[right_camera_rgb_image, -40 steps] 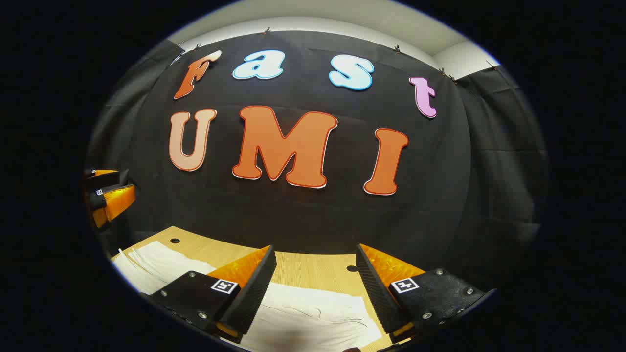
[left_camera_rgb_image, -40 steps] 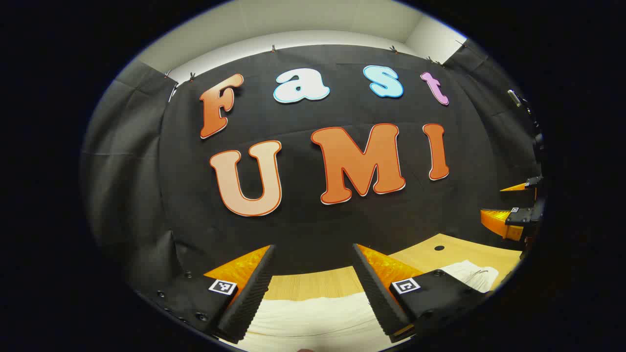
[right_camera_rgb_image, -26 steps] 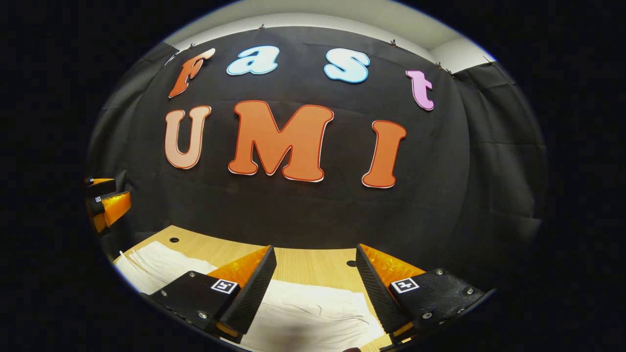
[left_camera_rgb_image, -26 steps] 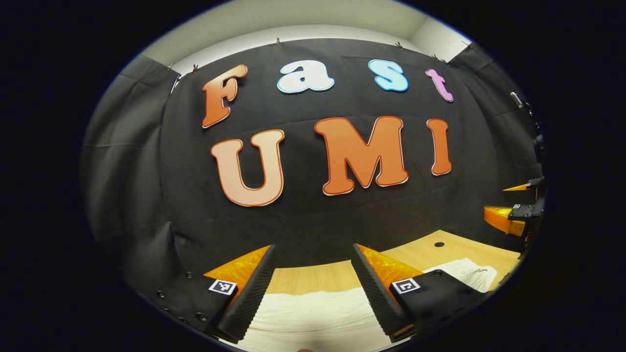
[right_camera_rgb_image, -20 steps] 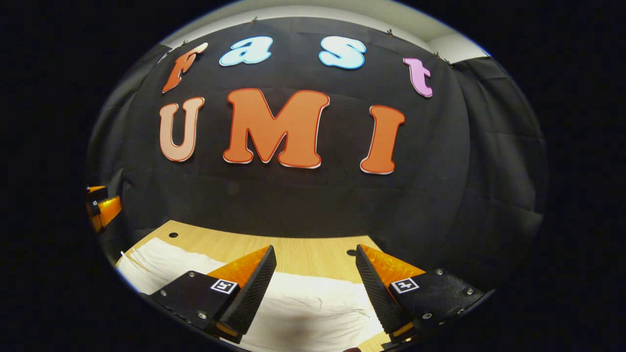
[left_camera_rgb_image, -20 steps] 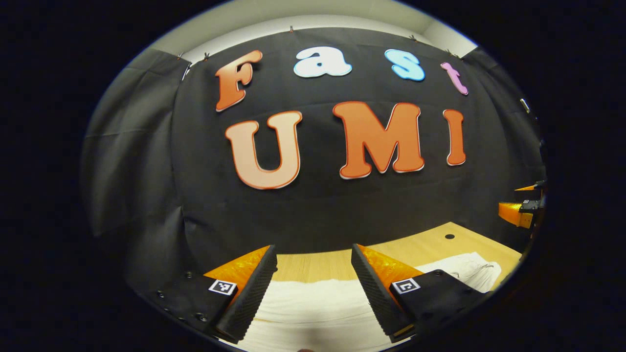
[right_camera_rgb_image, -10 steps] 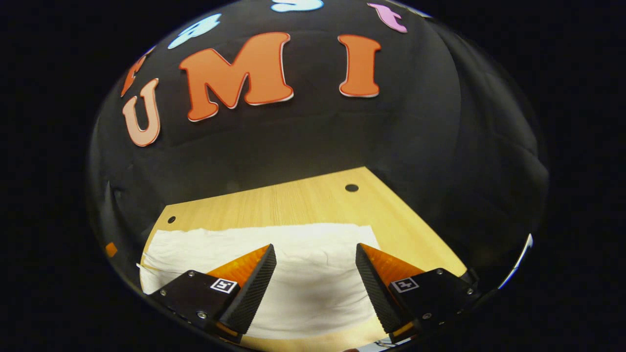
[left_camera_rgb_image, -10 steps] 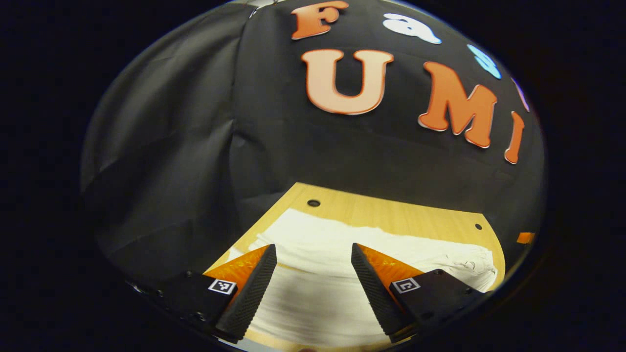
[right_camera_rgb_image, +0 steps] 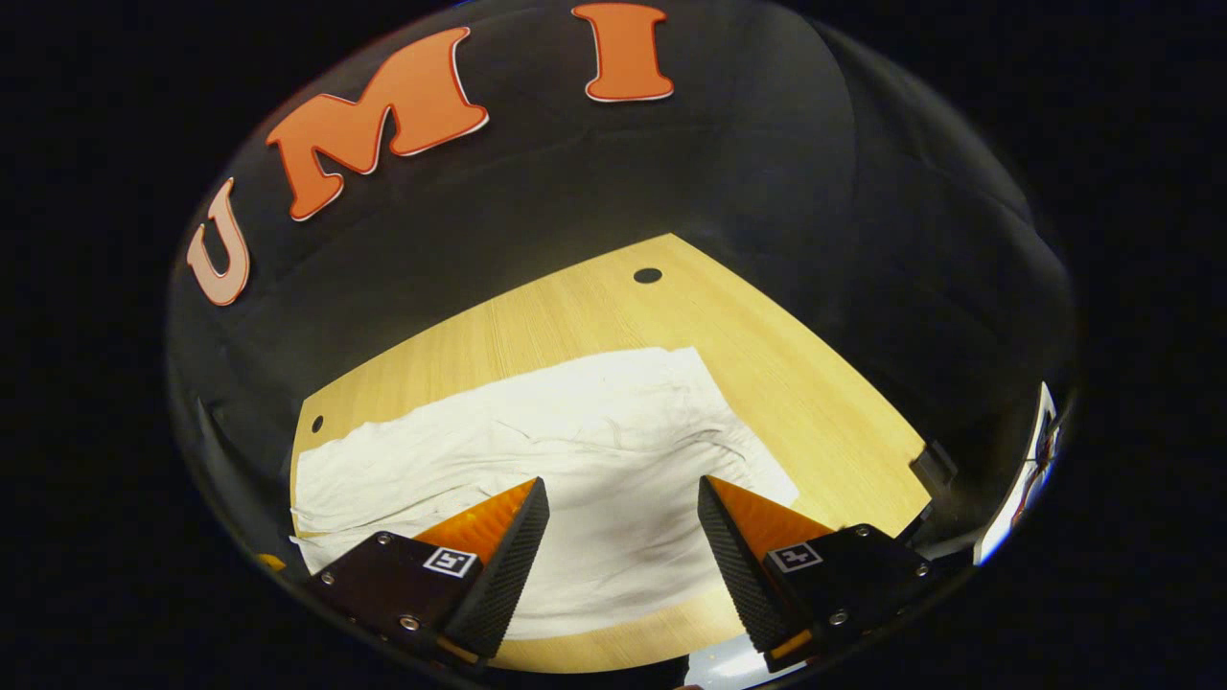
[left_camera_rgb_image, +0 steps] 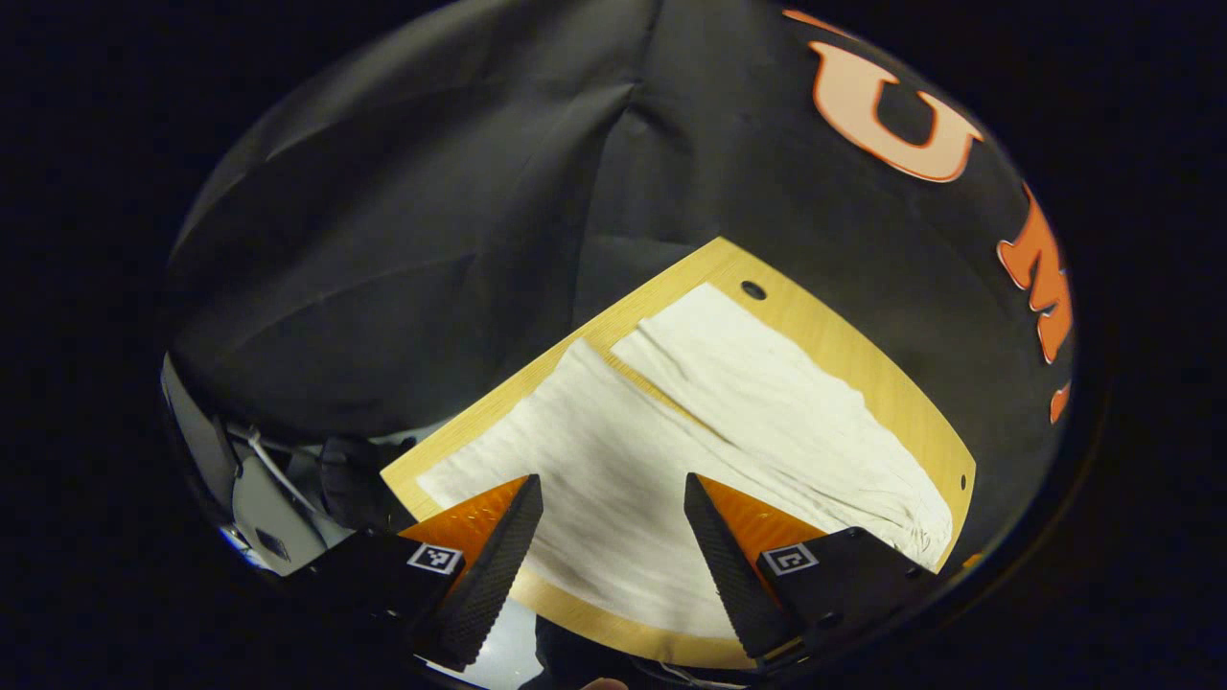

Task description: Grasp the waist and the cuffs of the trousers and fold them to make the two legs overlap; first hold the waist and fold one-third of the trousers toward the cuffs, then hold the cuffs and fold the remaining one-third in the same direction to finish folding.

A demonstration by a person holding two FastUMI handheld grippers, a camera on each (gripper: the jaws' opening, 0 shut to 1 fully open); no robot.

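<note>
White trousers (left_camera_rgb_image: 690, 422) lie spread flat on the wooden table (right_camera_rgb_image: 594, 316), the two legs side by side with a narrow gap between them. The left gripper (left_camera_rgb_image: 609, 546) and the right gripper (right_camera_rgb_image: 621, 551) hang above the cloth, fingers spread wide, holding nothing. The cloth looks thin and limp, so a shallow pinch may catch only the top layer, and the legs would then overlap crookedly.

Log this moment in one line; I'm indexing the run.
white cloth trousers flat on wooden table | legs apart | left gripper open above | right gripper open above
</note>
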